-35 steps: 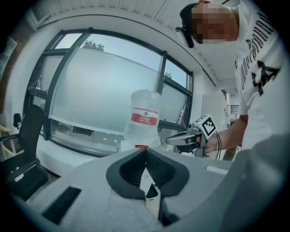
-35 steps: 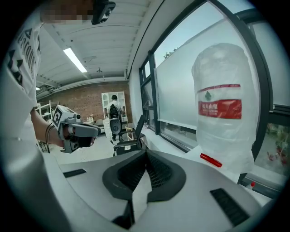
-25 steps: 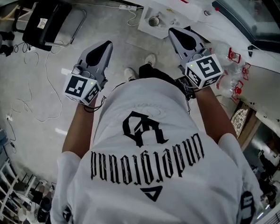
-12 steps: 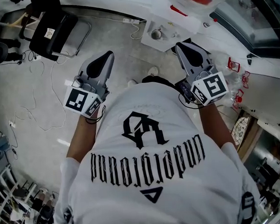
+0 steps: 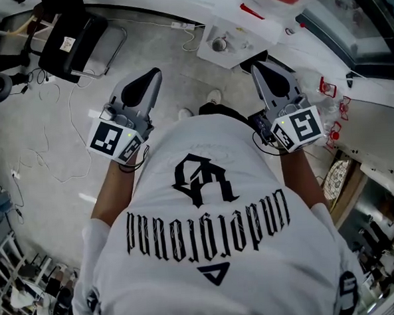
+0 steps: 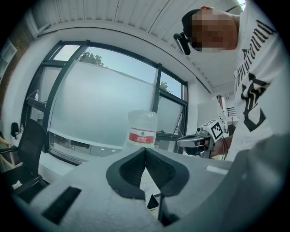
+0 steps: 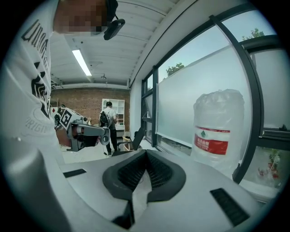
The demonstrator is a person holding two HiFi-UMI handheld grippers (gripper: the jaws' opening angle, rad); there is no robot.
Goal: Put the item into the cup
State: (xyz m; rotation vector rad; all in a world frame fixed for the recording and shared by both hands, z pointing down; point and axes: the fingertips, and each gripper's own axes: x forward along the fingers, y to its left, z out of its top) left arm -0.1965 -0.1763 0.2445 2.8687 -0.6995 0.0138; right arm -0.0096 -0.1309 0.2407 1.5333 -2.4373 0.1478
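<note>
Both grippers are held up in front of the person's white printed shirt, apart from each other, above the floor. My left gripper (image 5: pixel 153 75) has its jaws closed together with nothing between them, as the left gripper view (image 6: pixel 145 149) shows. My right gripper (image 5: pixel 258 67) is likewise shut and empty (image 7: pixel 146 152). A small round cup-like vessel (image 5: pixel 219 44) stands on a low white table (image 5: pixel 234 51) ahead, between the two gripper tips. No item for the cup can be made out. Each gripper view shows the other gripper: the right gripper (image 6: pixel 199 139) and the left gripper (image 7: pixel 86 131).
A big water jug with a red label (image 7: pixel 217 131) (image 6: pixel 142 129) stands by the tall windows. A black chair (image 5: pixel 69 31) is at the far left, with loose cables (image 5: pixel 55 129) on the grey floor. Clutter lines the right side (image 5: pixel 330 105). A person (image 7: pixel 108 121) stands far off.
Both grippers stay shut and empty. The head view has shifted a little, and the right gripper sits slightly lower and further right in it.
</note>
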